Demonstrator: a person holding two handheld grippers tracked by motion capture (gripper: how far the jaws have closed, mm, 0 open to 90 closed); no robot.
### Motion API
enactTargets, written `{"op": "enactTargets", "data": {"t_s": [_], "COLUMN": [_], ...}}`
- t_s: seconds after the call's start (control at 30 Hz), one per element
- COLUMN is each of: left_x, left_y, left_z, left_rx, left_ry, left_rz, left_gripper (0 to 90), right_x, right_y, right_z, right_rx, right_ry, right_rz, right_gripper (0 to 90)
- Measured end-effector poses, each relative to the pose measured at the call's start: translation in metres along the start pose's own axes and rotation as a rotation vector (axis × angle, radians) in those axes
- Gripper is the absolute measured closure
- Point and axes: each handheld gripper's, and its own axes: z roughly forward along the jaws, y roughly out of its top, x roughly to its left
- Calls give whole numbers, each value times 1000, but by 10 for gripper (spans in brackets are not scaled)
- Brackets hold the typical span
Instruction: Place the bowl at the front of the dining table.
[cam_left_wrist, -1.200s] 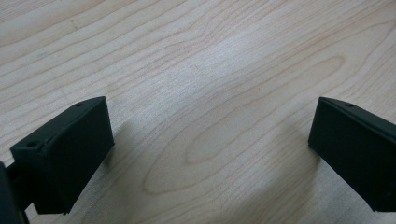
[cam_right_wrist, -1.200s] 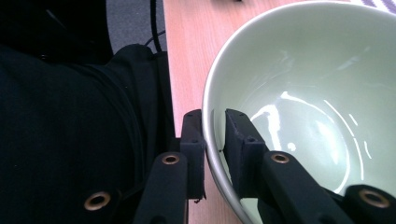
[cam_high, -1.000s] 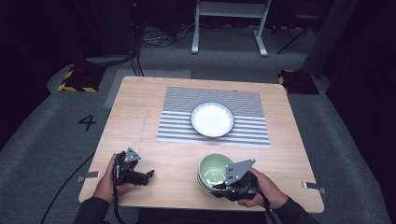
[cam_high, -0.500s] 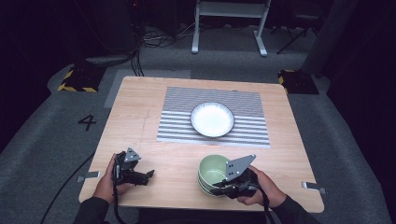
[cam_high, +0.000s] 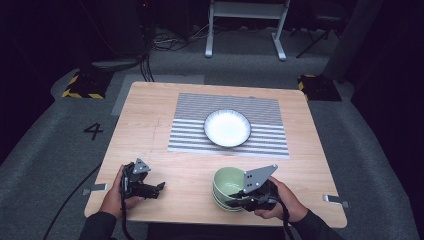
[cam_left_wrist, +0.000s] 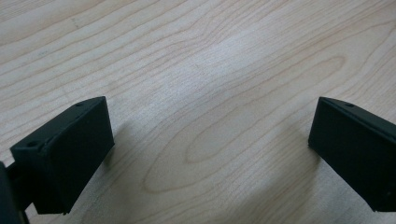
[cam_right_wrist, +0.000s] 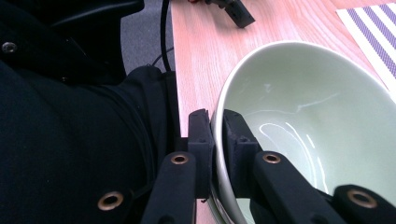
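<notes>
Right gripper view is showing the green bowl (cam_right_wrist: 308, 130) up close, and the right gripper (cam_right_wrist: 215, 140) is pinching its rim: one jaw is sitting outside the wall, the other inside, both pressing tight on the thin edge. A second rim is peeking out just under it, so it's looking like the top bowl of a small stack, though I can't tell how many are in there.

In the high view the bowl (cam_high: 227, 186) is sitting near the front edge of the table (cam_high: 150, 115), right of the middle, with the right gripper (cam_high: 240, 196) clamping the side nearest the person and the right hand (cam_high: 280, 200) wrapping around the gripper body just behind it.

Farther back, well apart from the bowl, a white plate (cam_high: 227, 128) is resting in the middle of a striped mat (cam_high: 190, 125).

Over at the front left, the left gripper (cam_high: 157, 189) is lying low by the table's edge in the left hand (cam_high: 114, 195). In the left gripper view its jaws are standing wide apart with just bare wood (cam_left_wrist: 205, 93) between them, gripping nothing.
</notes>
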Motion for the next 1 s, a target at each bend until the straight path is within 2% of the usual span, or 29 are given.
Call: {"op": "enactTargets", "data": {"t_s": [0.2,0.33,0.47,0.73,1.0], "left_x": [0,0,0,0,0], "left_y": [0,0,0,0,0], "left_z": [0,0,0,0,0], "left_rx": [0,0,0,0,0], "left_ry": [3,3,4,3,3], "left_rz": [-2,-2,-2,-2,-2], "left_gripper": [0,0,0,0,0], "right_x": [1,3,2,0,-5], "right_y": [1,1,0,-2,-1], "right_z": [-2,-3,-4,-16,-27], "right_rx": [-19,-45,-63,-154,-217], "right_ry": [-11,-45,-46,-39,-55], "right_rz": [-2,7,12,44,63], "right_gripper": [825,828,827,828,828]}}
